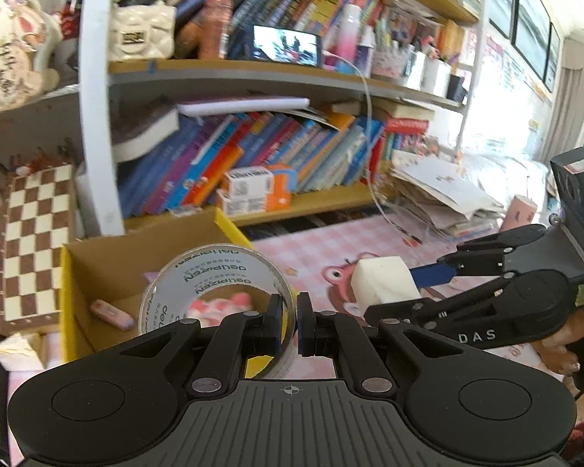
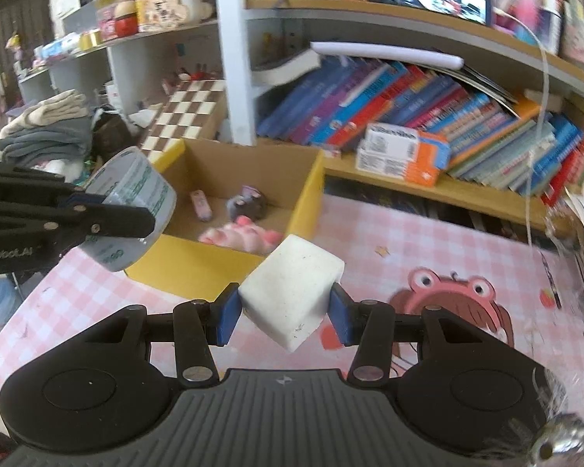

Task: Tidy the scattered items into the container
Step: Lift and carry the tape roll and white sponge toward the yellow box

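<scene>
My left gripper [image 1: 290, 325] is shut on the wall of a clear tape roll [image 1: 214, 280], held above the near edge of the yellow cardboard box [image 1: 68, 303]. My right gripper [image 2: 286, 311] is shut on a white foam block [image 2: 292, 292], raised over the pink checked mat just right of the box [image 2: 309, 198]. From the right wrist view the tape roll [image 2: 130, 210] hangs over the box's left front corner with the left gripper [image 2: 78, 206] on it. The block [image 1: 381, 282] and right gripper [image 1: 416, 288] appear at right in the left wrist view. Inside the box lie a pink eraser [image 2: 200, 204], a grey toy [image 2: 247, 204] and a pink plush [image 2: 241, 237].
A bookshelf [image 1: 292, 74] packed with books stands right behind the box and mat. A chessboard [image 1: 31, 241] leans left of the box. A paper stack [image 1: 440, 190] lies at the mat's right. Folded clothes [image 2: 46, 128] sit far left. The frog-print mat [image 2: 447, 295] is open on the right.
</scene>
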